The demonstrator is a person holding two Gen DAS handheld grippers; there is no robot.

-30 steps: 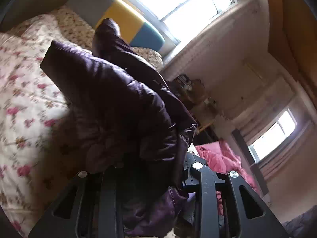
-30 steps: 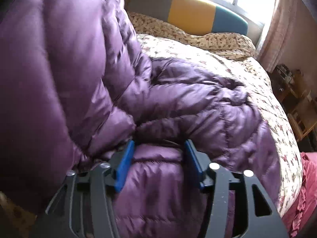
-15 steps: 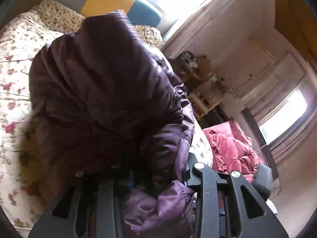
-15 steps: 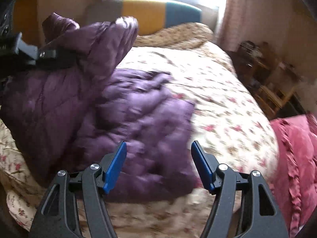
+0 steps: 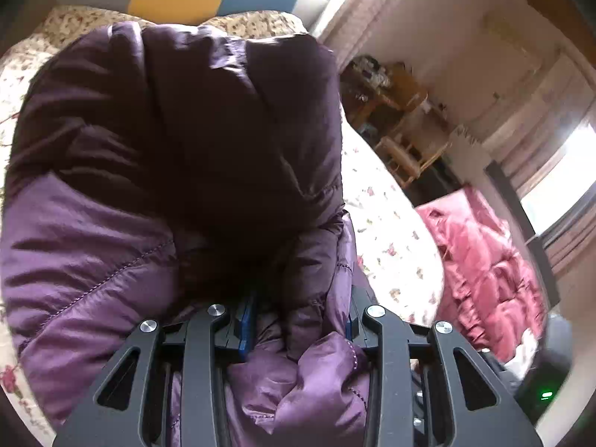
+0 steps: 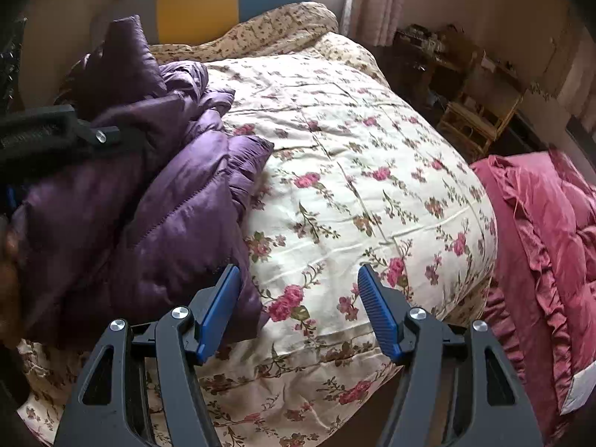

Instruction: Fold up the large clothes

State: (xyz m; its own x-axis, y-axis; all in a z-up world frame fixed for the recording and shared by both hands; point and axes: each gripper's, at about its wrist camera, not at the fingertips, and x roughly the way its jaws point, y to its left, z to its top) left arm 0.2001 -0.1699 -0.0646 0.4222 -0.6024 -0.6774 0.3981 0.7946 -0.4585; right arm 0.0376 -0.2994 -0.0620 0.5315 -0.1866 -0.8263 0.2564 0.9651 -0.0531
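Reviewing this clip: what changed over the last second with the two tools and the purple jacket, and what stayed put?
The right tool let go of the purple jacket: its jaws, clamped on the fabric a second ago, have just been opening and now stand open and empty over the floral quilt. The left tool carried its bunched jacket part across, folding it onto the rest. Unchanged: the left tool's grip, the quilt, the pink bedding.

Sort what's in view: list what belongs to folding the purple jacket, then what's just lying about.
Part of the job:
- purple jacket
- left gripper, shut on a bunch of it
- right gripper, open, empty, jaws just opened wider
- floral quilt, the surface it lies on

Lying about:
- pink quilt
- striped headboard
- wooden chair
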